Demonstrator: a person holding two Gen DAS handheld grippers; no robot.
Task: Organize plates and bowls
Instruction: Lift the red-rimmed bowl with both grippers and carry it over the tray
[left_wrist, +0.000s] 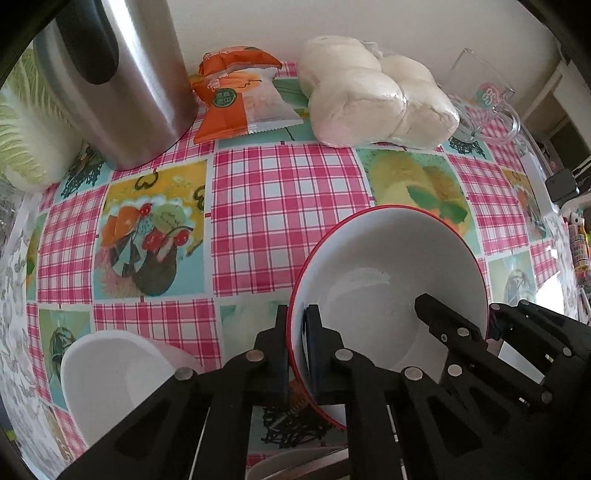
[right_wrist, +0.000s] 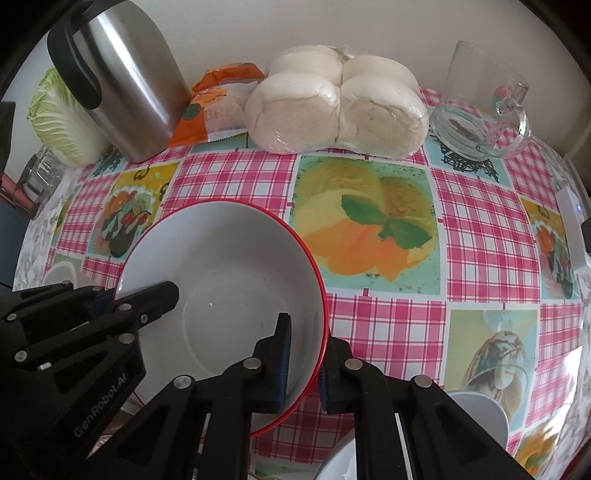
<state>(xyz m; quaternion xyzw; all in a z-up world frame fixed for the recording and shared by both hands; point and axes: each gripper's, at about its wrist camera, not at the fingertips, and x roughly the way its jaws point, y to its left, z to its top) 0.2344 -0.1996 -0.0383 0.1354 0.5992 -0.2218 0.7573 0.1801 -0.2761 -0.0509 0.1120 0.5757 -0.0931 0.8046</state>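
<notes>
We see our left gripper (left_wrist: 297, 325) and right gripper (right_wrist: 304, 332) built of matte black linkage bars with round silver pivot pins. Blue ribbed pads (right_wrist: 282, 354) line the fingers. At lower left, white lettering seems to read "GenRobot.AI".

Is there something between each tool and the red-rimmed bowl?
Nothing visible. The left tool is shut on the left rim of the bowl, and the right tool is shut on its right rim, one finger inside and one outside.
</notes>
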